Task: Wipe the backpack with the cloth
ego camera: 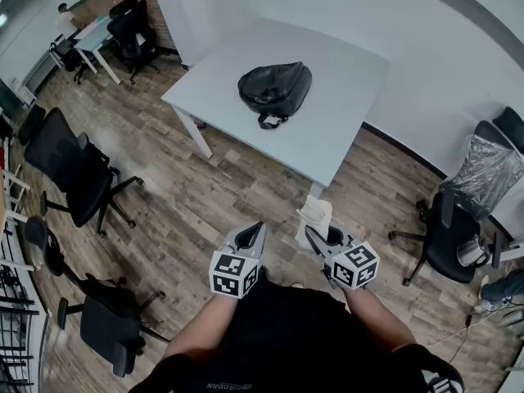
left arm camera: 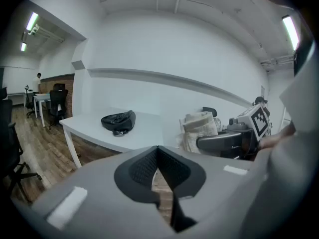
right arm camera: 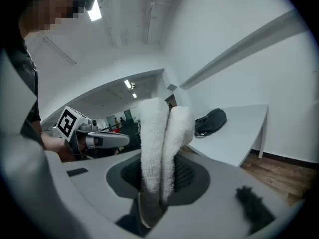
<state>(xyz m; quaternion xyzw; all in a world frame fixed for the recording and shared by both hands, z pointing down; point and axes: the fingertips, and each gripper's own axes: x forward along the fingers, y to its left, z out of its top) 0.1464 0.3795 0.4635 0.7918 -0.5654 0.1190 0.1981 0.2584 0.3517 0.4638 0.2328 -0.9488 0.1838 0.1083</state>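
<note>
A black backpack (ego camera: 274, 91) (left arm camera: 118, 120) (right arm camera: 210, 121) lies flat on a white table (ego camera: 344, 64), well ahead of both grippers. I hold the grippers low, close to my body and over the wooden floor, short of the table's near corner. My right gripper (ego camera: 316, 237) (right arm camera: 160, 176) is shut on a folded off-white cloth (ego camera: 315, 217) (right arm camera: 162, 143) (left arm camera: 199, 127), which stands up out of the jaws. To its left, my left gripper (ego camera: 251, 236) (left arm camera: 158, 152) is shut, its pads meeting with nothing between them.
Black office chairs (ego camera: 74, 174) stand on the wooden floor at the left. At the right are another black chair (ego camera: 446, 240) and a plastic-wrapped one (ego camera: 491, 166). Far back left is a desk (ego camera: 94, 35) with more chairs. White walls run behind the table.
</note>
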